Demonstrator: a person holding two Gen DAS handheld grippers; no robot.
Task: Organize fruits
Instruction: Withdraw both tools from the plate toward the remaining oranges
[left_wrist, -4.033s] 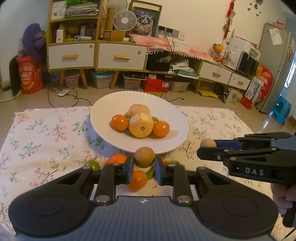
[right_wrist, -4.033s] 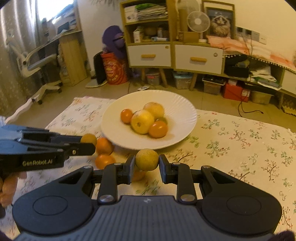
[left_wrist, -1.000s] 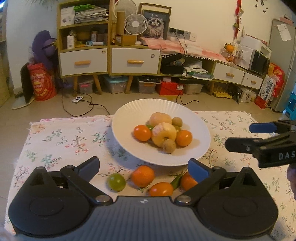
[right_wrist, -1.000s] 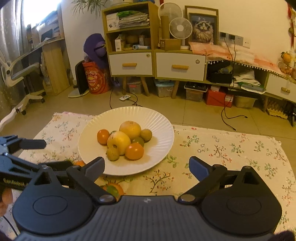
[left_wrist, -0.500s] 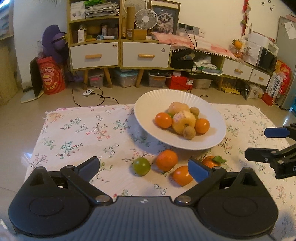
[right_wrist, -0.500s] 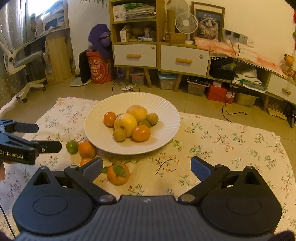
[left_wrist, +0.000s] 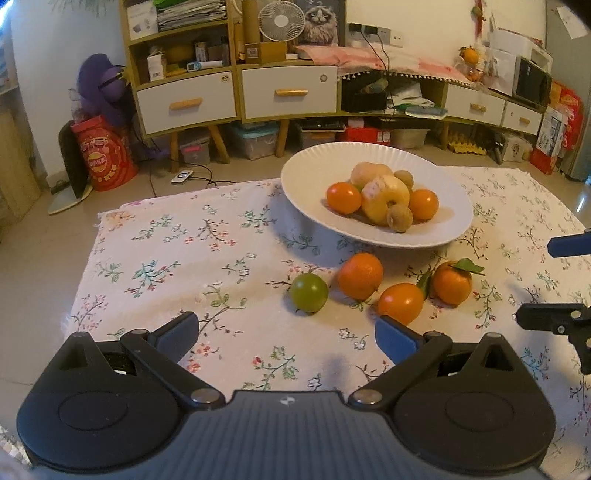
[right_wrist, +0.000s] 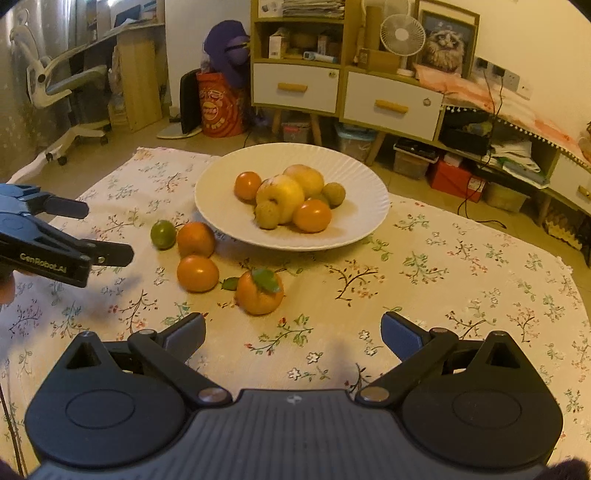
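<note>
We see a flowered cloth (left_wrist: 177, 258) covering the table, and toward its far side a white plate (left_wrist: 317, 173) heaped with fruit: two yellow apples, two oranges and two small brown fruits. On the cloth just in front of the plate lie four loose fruits: a leafy tangerine (right_wrist: 259, 291), an orange (right_wrist: 195, 239) almost under the rim, a second orange (right_wrist: 197, 273) nearer us, and a lime (right_wrist: 163, 234) beside the first. Our left gripper (left_wrist: 286, 338) hangs above the cloth with its jaws spread wide and empty, near the loose fruit. Our right gripper (right_wrist: 293, 334) is likewise wide and empty, the tangerine just beyond it.
</note>
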